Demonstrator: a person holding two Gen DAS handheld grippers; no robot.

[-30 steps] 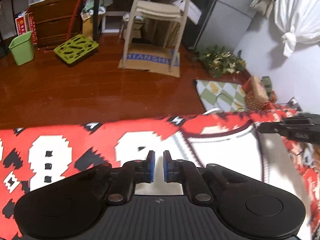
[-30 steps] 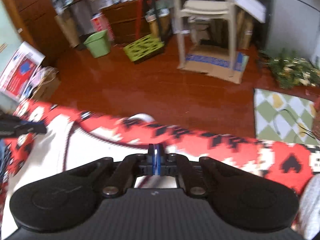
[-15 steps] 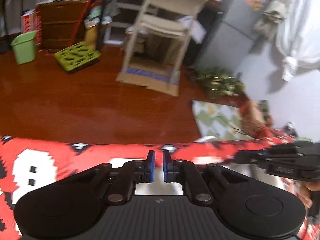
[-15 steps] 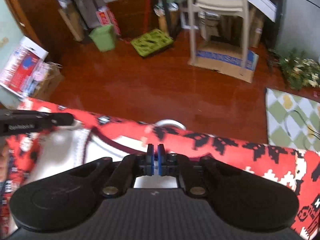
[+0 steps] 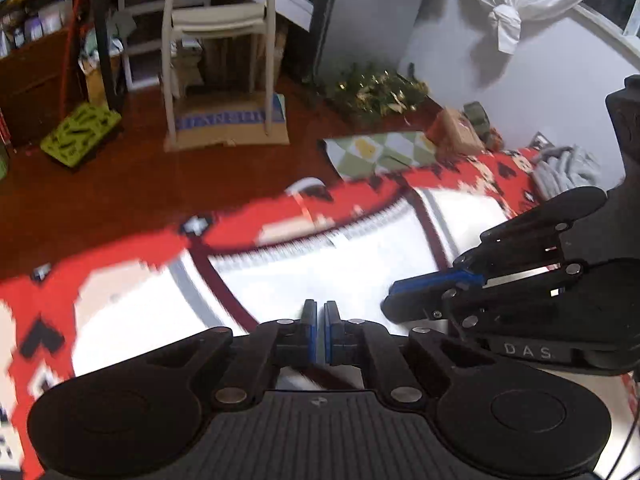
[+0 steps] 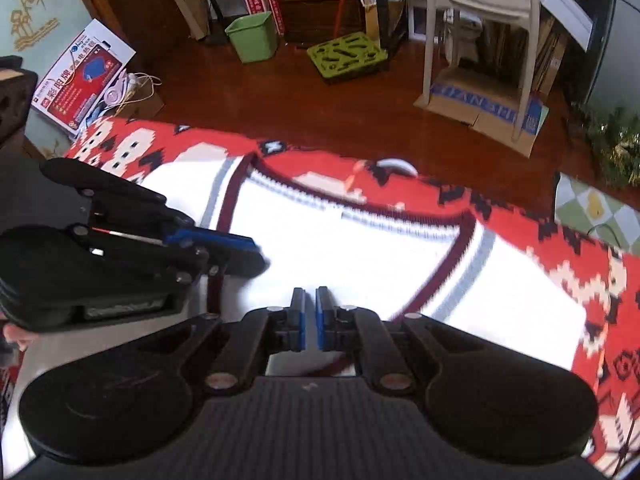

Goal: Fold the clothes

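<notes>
While a second ago only the garment's edge was seen from the left wrist, the white garment [image 5: 320,264] is now spread on the red patterned blanket [image 5: 132,248] beneath the left gripper [image 5: 319,332], its jaws nearly pressed together on nothing visible. From the right wrist, the right gripper [image 6: 310,320] is likewise almost closed, the left one crowding alongside; folding is judged underway.

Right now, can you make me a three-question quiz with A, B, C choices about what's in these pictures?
1. Where is the white garment with dark red and grey trim? A on the red patterned blanket B on the chair C in the bin
2. What colour is the small plastic bin? A blue B green C pink
3. The right gripper fingers are? A wide apart B nearly closed C missing

Answers: 1 A, blanket shows around it; 2 B, plainly green; 3 B, only a thin gap shows.
</notes>
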